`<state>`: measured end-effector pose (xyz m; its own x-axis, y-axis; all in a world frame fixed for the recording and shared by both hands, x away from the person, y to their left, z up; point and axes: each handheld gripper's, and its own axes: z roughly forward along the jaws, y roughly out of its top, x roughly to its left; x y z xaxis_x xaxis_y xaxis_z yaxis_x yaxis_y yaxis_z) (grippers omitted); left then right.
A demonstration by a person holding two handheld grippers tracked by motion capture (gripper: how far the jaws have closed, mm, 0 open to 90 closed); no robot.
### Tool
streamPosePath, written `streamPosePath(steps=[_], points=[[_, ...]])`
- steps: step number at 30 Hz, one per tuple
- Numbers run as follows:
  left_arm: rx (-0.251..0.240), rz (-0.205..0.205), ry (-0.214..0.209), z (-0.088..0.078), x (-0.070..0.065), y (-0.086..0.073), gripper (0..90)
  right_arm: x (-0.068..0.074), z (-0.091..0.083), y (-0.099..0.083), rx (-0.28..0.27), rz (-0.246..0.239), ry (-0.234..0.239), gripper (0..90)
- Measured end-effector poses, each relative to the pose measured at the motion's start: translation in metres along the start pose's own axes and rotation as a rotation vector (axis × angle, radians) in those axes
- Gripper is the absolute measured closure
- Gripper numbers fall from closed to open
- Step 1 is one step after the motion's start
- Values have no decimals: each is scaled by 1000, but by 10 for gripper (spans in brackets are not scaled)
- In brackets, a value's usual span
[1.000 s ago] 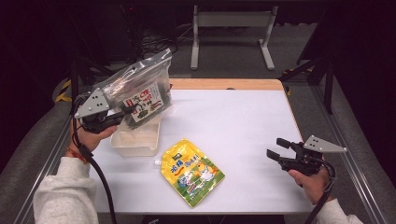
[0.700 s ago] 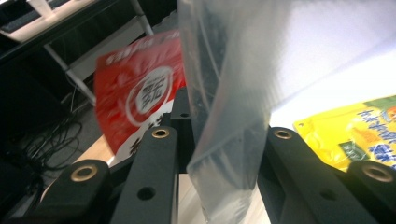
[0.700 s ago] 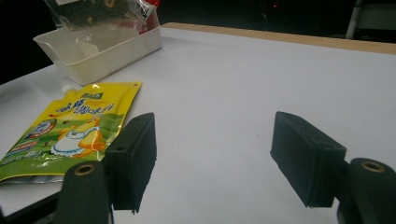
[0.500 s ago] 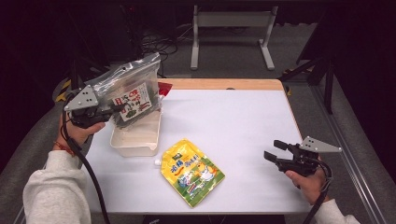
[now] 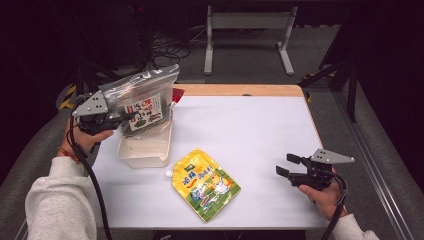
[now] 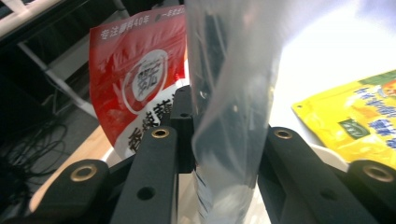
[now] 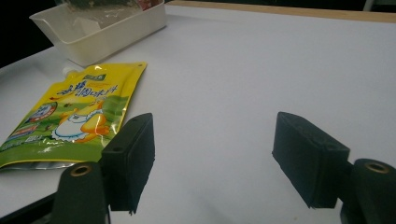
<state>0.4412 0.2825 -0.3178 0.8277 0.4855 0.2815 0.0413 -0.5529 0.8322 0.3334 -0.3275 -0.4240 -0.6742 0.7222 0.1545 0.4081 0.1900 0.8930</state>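
White counter (image 5: 250,130) with a wooden far edge carries one white tray (image 5: 146,148) and one yellow pouch (image 5: 205,183) lying flat just beside it. Three packets in all: the yellow one, one clear bag of dark contents (image 5: 142,105), and one red packet (image 6: 133,88) behind the bag. Left tongs (image 5: 117,117) are clamped on the clear bag's edge, holding it above the tray. Right tongs (image 5: 285,166) stand wide apart, empty, near the counter's right edge.

clear bag (image 5: 142,102): dark contents, white label | pouch (image 5: 205,183): yellow-green | tray (image 5: 145,149): white
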Motion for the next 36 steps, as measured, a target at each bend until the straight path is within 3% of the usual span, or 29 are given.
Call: streamPosePath(steps=[8, 12, 16, 18, 19, 21, 26, 29, 31, 34, 36], points=[[-42, -23, 13, 4, 1, -5, 716, -2, 3, -3, 24, 11, 11, 290], [52, -41, 45, 13, -2, -16, 635, -2, 4, -3, 26, 15, 23, 288], [38, -77, 61, 13, -5, -26, 623, -2, 5, -4, 32, 18, 34, 288], [96, -49, 120, 18, -9, -28, 556, -1, 6, -4, 33, 22, 38, 287], [154, -41, 148, 24, -13, -32, 491, -1, 6, -3, 36, 15, 50, 287], [127, -68, 134, 23, -13, -37, 517, 0, 6, -3, 39, 9, 51, 287], [132, -62, 152, 21, -20, -41, 540, 0, 6, -3, 41, 11, 59, 287], [116, -126, 145, 18, -20, -45, 566, -2, 6, -4, 46, 12, 64, 288], [108, -133, 143, 18, -21, -46, 603, -1, 7, -4, 49, 13, 68, 288], [32, -160, 123, 18, -24, -49, 655, -1, 7, -5, 50, 12, 73, 288], [15, -163, 117, 18, -24, -50, 664, -1, 7, -5, 49, 12, 77, 287]])
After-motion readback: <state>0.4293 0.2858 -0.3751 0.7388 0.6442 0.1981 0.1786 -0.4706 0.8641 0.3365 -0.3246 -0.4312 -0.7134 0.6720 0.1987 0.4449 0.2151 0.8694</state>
